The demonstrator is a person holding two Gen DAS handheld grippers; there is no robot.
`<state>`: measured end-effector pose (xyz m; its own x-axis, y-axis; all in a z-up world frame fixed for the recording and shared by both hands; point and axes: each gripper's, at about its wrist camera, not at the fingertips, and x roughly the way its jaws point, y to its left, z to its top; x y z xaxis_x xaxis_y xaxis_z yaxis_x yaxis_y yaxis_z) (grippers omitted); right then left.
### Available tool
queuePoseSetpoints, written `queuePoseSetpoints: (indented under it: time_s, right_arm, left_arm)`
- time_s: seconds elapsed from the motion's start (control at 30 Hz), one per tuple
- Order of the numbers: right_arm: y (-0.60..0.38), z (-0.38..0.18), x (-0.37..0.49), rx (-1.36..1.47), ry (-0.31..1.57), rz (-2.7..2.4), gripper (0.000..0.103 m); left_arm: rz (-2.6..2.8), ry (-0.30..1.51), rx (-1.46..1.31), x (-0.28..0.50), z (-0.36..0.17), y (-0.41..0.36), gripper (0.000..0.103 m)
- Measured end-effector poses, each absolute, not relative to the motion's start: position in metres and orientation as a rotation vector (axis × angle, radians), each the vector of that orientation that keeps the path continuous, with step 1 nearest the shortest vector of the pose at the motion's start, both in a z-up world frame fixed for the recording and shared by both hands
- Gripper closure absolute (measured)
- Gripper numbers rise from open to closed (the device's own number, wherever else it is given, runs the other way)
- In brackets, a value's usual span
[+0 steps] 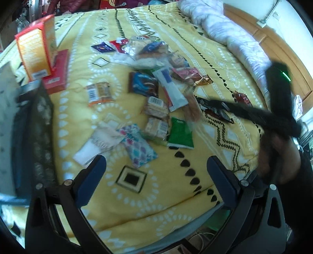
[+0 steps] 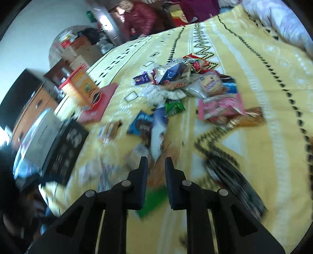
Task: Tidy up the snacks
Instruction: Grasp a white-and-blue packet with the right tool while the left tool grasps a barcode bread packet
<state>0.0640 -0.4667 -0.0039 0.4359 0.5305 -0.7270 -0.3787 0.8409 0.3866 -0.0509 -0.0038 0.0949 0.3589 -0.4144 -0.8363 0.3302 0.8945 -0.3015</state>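
Several snack packets lie scattered on a yellow patterned bedspread (image 1: 166, 187): a blue cookie pack (image 1: 143, 84), a long white-and-blue pack (image 1: 172, 91), a green pack (image 1: 181, 134) and a pastel pack (image 1: 138, 146). My left gripper (image 1: 156, 162) hovers over the near part of the bed, open, with nothing between its blue pads. My right gripper (image 2: 156, 160) points down at the pile just short of the white-and-blue pack (image 2: 158, 132), its black jaws close together. Blur hides whether anything is pinched. In the left wrist view the right gripper (image 1: 219, 103) reaches in beside a dark wrapper (image 1: 215, 113).
An orange box (image 1: 36, 52) stands on a flat red box (image 1: 56, 72) at the left. A black open container (image 1: 39, 132) sits at the bed's left edge. A rolled pale duvet (image 1: 225, 29) lies by the wooden headboard (image 1: 273, 48). A person in a red jacket (image 2: 140, 17) is beyond the bed.
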Motion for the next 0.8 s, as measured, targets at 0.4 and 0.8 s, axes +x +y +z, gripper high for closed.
queuePoseSetpoints:
  time_s: [0.4,0.8]
  right_arm:
    - [-0.534,-0.039,0.001,0.271,1.073,0.499,0.051]
    - [-0.523,-0.024,0.025,0.275,0.990,0.537,0.051]
  left_arm:
    - [-0.460,1.142,0.049,0.036,0.049,-0.067,0.007]
    - [-0.446,1.092,0.052,0.016,0.052,-0.050,0.057]
